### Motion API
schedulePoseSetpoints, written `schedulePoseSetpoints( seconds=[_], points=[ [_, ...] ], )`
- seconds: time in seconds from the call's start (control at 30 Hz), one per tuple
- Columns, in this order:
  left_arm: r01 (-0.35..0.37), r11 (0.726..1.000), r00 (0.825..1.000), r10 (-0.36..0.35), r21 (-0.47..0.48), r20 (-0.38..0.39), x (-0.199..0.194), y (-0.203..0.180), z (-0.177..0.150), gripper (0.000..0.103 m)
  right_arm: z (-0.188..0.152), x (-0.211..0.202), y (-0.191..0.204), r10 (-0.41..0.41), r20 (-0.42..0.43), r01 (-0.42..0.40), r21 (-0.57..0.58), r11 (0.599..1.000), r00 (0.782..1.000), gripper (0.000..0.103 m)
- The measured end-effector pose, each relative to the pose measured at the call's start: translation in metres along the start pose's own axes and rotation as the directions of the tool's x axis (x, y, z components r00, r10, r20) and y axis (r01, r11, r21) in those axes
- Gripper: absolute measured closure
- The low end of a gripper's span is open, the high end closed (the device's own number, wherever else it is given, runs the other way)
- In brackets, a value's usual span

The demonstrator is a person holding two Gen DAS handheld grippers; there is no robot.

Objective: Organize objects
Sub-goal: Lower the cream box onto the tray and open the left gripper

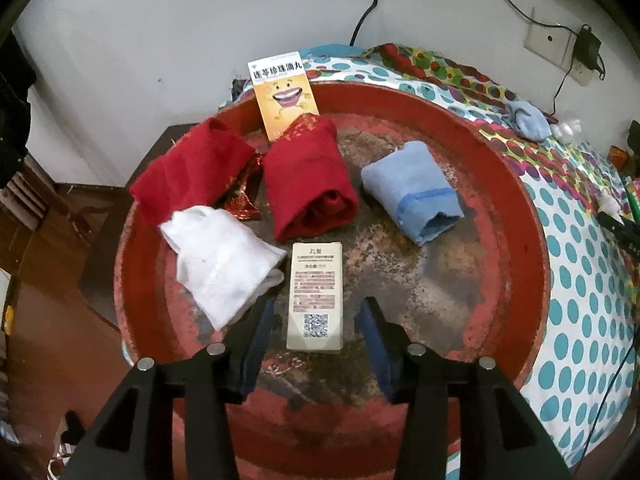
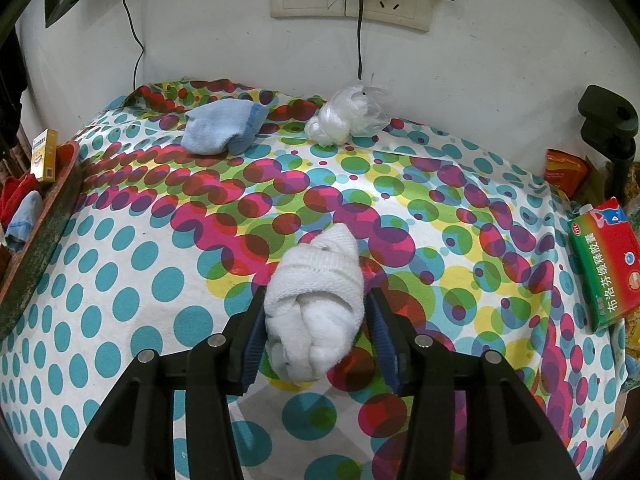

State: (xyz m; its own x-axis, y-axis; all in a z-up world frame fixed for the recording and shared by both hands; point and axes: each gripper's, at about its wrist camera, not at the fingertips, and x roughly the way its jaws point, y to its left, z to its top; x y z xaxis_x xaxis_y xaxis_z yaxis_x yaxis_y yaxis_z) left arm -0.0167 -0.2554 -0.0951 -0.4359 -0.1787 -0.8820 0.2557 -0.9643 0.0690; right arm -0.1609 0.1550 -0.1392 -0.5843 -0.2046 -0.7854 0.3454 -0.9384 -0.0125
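A round red tray [image 1: 516, 216] holds two red sock rolls [image 1: 188, 168] [image 1: 310, 184], a white sock roll [image 1: 224, 260], a blue sock roll [image 1: 412, 190], a yellow box [image 1: 284, 92] standing at the back and a cream box [image 1: 316, 296] lying flat. My left gripper [image 1: 318, 316] is open, its fingers on either side of the cream box without touching it. My right gripper [image 2: 316, 312] is open around a white sock roll [image 2: 316, 304] lying on the dotted cloth; the left pad touches it, the right pad stands apart.
On the dotted cloth [image 2: 140, 280] lie a blue sock roll [image 2: 222, 128] and a clear plastic bag [image 2: 346, 116] near the wall. A green and red medicine box [image 2: 604, 272] lies at the right edge. The tray's rim [image 2: 40, 232] is at the left. Wall sockets and cables are behind.
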Motion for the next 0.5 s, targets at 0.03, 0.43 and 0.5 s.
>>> schedulePoseSetpoints(
  seconds=[0.03, 0.43, 0.5],
  points=[
    [-0.002, 1.000, 1.000, 0.002, 0.005, 0.003, -0.002, 0.000, -0.001, 0.056, 0.000, 0.000, 0.000, 0.000, 0.000, 0.000, 0.000, 1.000, 1.000, 0.057],
    [-0.031, 0.992, 0.998, 0.025, 0.119, 0.054, -0.024, -0.017, -0.016, 0.056, 0.000, 0.000, 0.000, -0.002, 0.000, 0.002, 0.000, 1.000, 1.000, 0.056],
    [-0.022, 0.990, 0.997, 0.011, 0.137, 0.082, -0.033, -0.021, -0.018, 0.056, 0.001, 0.000, 0.000, -0.004, -0.001, 0.004, 0.001, 1.000, 1.000, 0.056]
  ],
)
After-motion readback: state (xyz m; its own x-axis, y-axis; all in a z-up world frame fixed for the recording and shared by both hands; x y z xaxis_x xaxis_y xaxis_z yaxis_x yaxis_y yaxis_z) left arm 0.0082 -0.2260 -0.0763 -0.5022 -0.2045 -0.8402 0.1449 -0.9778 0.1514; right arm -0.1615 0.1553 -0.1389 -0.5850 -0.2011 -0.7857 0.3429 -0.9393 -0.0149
